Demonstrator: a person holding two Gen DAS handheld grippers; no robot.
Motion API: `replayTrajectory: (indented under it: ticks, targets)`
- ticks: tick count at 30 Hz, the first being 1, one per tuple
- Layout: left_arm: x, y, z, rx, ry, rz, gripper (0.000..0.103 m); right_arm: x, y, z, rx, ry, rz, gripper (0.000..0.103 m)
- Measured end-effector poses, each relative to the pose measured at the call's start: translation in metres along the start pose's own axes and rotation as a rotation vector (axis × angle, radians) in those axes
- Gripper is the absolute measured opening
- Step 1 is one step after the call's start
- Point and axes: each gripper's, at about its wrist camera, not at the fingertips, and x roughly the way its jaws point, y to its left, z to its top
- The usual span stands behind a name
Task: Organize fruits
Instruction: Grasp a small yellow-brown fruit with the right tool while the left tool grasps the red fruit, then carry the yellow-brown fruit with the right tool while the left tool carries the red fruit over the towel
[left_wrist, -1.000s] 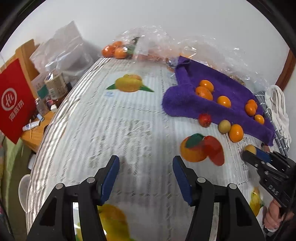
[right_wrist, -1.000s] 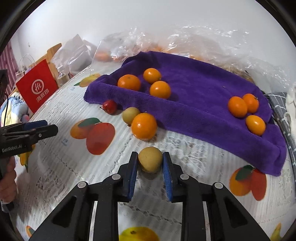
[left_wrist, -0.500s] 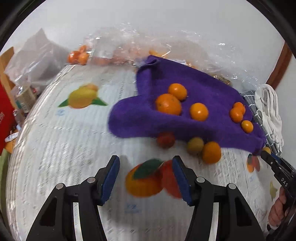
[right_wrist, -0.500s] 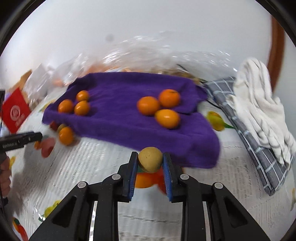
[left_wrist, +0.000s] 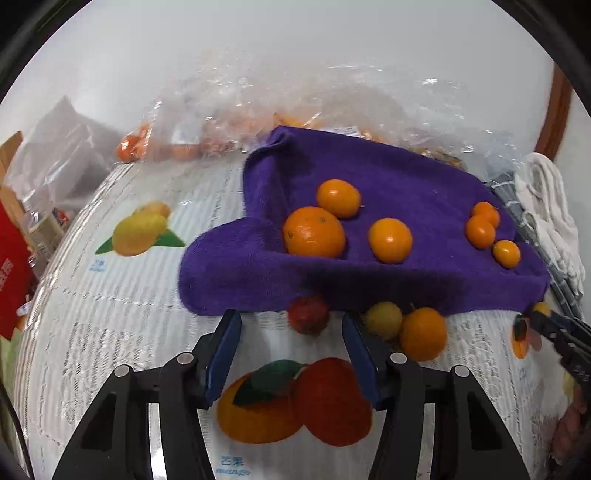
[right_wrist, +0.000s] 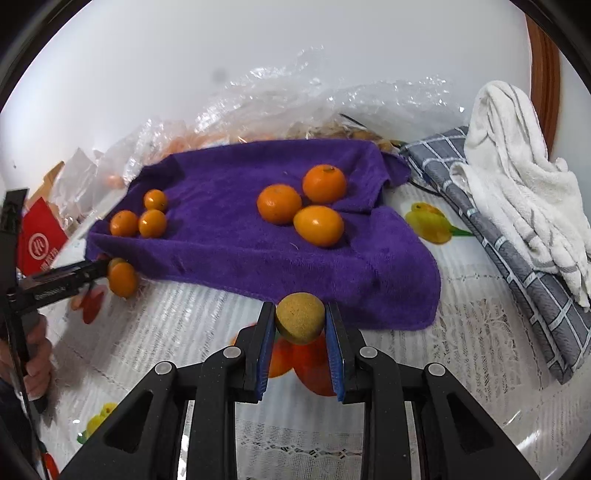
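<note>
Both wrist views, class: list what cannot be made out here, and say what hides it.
- Left wrist view: fruit inside the crinkled clear plastic bags shows only as orange blurs; no count possible.
- Left wrist view: the small yellow-green fruit is partly behind the right blue finger pad.
- Right wrist view: the dull yellow round fruit hides its own underside and part of the printed tablecloth.

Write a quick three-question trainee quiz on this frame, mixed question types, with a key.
1. True or false: the right gripper is shut on an orange.
2. How many orange fruits lie on the purple towel?
3. Where is the red fruit? A: on the towel. B: on the tablecloth, at the towel's edge. C: in a plastic bag.

Key: 1 false, its jaws hold the yellow-brown fruit. 2 six. 3 B.
</note>
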Motion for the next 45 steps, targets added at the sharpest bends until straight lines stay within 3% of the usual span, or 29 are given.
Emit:
replayTrajectory:
  ticks: [7, 12, 14, 26, 45]
  targets:
    - [0.003, 0.005, 0.003, -0.045, 0.004, -0.005, 0.037, 0.006, 0.006, -0.003, -0.034, 0.016, -0.008, 0.027]
    - [0.004, 0.005, 0.003, -0.045, 0.003, -0.001, 0.031, 0.006, 0.000, -0.002, -0.004, 0.018, 0.001, 0.027]
    - [0.005, 0.003, 0.003, -0.036, 0.004, -0.006, 0.023, 0.006, 0.000, -0.002, -0.003, 0.019, -0.002, 0.027]
    - [-0.002, 0.009, 0.001, -0.076, -0.003, -0.059, 0.023, 0.005, -0.002, -0.002, 0.001, 0.014, 0.012, 0.027]
    - [-0.030, 0.011, 0.004, -0.103, -0.117, -0.148, 0.023, 0.001, -0.001, -0.003, 0.018, -0.001, 0.033, 0.027]
